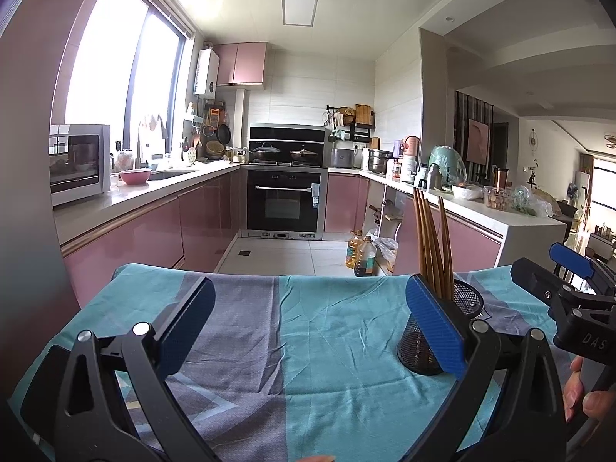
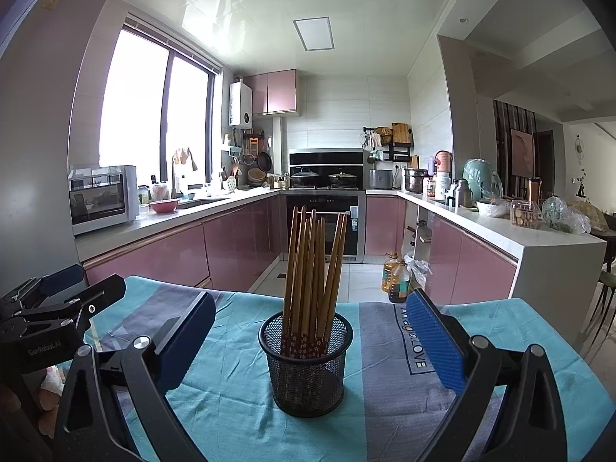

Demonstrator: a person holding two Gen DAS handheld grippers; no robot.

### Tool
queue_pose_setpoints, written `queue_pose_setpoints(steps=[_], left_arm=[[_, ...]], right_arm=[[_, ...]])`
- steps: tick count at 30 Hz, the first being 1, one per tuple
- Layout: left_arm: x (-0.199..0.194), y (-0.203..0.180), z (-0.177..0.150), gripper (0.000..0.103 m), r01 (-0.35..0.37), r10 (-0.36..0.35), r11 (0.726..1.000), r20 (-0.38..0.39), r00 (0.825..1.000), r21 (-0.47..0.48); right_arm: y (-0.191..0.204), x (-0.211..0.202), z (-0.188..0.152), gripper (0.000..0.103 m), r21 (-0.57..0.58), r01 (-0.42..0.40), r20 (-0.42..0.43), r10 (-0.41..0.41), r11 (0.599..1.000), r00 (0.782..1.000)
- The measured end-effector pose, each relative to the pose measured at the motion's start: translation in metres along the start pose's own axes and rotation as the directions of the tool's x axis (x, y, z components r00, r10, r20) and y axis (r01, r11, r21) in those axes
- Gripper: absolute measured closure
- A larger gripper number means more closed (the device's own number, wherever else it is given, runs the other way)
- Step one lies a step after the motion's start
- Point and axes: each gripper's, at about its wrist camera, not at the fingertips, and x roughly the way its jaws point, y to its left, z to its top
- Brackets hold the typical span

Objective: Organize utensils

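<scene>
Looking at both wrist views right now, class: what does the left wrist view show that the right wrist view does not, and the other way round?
Only the left wrist view shows the person's fingers on the right gripper's handle, and the table's left part as bare cloth.

Only the right wrist view shows the mesh holder whole and centred between the open right gripper, with the chopsticks' patterned ends inside and lettering printed on the cloth.

Both show the holder with chopsticks upright, the teal and grey tablecloth, the open left gripper, and the pink kitchen behind.
</scene>
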Motion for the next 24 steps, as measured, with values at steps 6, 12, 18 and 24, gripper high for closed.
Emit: queue_pose_setpoints(steps=[6, 12, 18, 24], left_arm=[[0.0009, 0.0017, -0.0003, 0.005, 0.0, 0.0, 1.0, -0.007, 1.0, -0.008], [0.0009, 0.002, -0.0004, 0.005, 0.0, 0.0, 1.0, -0.006, 1.0, -0.009], [0.0012, 0.001, -0.0005, 0.005, -0.003, 0.003, 1.0, -0.01, 1.0, -0.006], [0.0022, -0.0001, -0.0011, 0.005, -0.002, 0.001, 1.0, -0.013, 1.0, -0.005]], right_arm=[[0.0001, 0.0, 0.0003, 0.007, 0.003, 0.005, 0.0, -0.005, 1.0, 1.0], [-0.0009, 0.0008, 0.0003, 0.007, 0.008, 0.009, -0.005, -0.008, 1.0, 1.0], [-0.0007, 0.0008, 0.0004, 0.007, 0.009, 0.011, -0.001, -0.011, 1.0, 1.0], [0.0, 0.0023, 0.0005, 0.007, 0.01, 0.015, -0.007, -0.015, 1.0, 1.0]])
